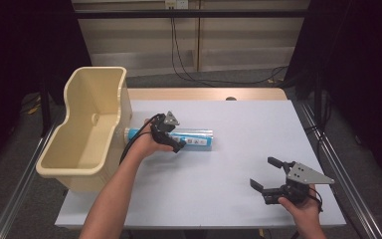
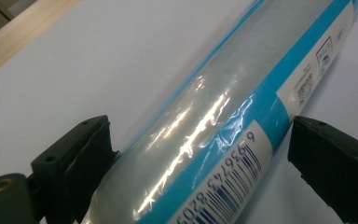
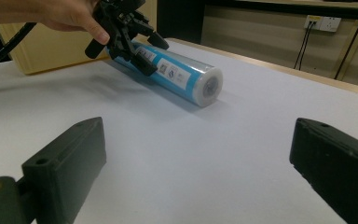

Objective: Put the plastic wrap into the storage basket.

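A long roll (image 1: 199, 138) in clear wrap with a blue and white label lies on its side on the pale table (image 1: 229, 199), one end close to the bin. My left gripper (image 1: 171, 137) straddles its left half, open. In the left gripper view the roll (image 2: 223, 116) runs between the jaws; the left jaw touches the wrap and the right jaw stands a little apart. The right gripper view shows the roll (image 3: 186, 74) with the left gripper (image 3: 142, 51) over it. My right gripper (image 1: 266, 173) is open at the near right, holding nothing.
A tall cream plastic bin (image 1: 69, 94) stands at the table's left edge, also visible in the right gripper view as a cream wall (image 3: 46, 51). A wooden strip (image 1: 204, 93) borders the table's far edge. Cables hang on the wall behind.
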`<state>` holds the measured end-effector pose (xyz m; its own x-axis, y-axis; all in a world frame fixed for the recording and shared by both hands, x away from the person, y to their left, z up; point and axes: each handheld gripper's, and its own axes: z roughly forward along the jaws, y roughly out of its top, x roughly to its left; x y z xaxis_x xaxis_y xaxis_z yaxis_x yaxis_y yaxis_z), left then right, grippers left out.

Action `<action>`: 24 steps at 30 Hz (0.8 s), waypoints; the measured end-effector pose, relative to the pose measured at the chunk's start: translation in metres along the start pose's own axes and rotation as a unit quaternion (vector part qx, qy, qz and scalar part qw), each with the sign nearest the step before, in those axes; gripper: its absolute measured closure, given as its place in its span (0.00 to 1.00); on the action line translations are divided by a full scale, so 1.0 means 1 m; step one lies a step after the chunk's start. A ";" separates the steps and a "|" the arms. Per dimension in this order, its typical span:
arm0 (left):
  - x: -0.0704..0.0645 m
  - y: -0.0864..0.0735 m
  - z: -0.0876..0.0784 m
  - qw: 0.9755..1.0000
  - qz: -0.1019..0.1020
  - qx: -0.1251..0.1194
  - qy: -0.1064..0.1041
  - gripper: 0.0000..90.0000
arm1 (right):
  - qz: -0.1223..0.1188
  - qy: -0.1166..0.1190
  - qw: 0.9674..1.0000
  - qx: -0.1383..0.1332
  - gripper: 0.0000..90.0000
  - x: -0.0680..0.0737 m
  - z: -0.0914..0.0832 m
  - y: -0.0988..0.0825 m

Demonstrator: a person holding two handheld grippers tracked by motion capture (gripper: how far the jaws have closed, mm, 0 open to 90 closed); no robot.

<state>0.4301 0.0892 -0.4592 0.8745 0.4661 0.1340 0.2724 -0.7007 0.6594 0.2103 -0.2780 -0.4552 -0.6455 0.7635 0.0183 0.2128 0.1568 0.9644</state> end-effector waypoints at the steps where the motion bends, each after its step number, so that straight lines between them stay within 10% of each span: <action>1: -0.002 0.000 0.001 1.000 0.011 0.009 -0.004 0.07 | 0.000 0.001 1.000 0.000 0.04 0.000 0.000 0.000; 15: -0.029 0.015 -0.001 0.985 0.114 0.126 -0.002 0.19 | 0.001 0.001 1.000 0.000 0.04 0.000 0.000 0.000; 24: -0.033 0.022 -0.003 0.982 0.077 0.168 -0.037 0.25 | 0.002 0.000 1.000 0.001 0.04 0.000 0.001 0.000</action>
<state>0.4054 0.0602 -0.4470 0.9392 0.3082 0.1516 0.2401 -0.9046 0.3521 0.2113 -0.2774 -0.4553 -0.6448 0.7640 0.0224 0.2173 0.1551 0.9637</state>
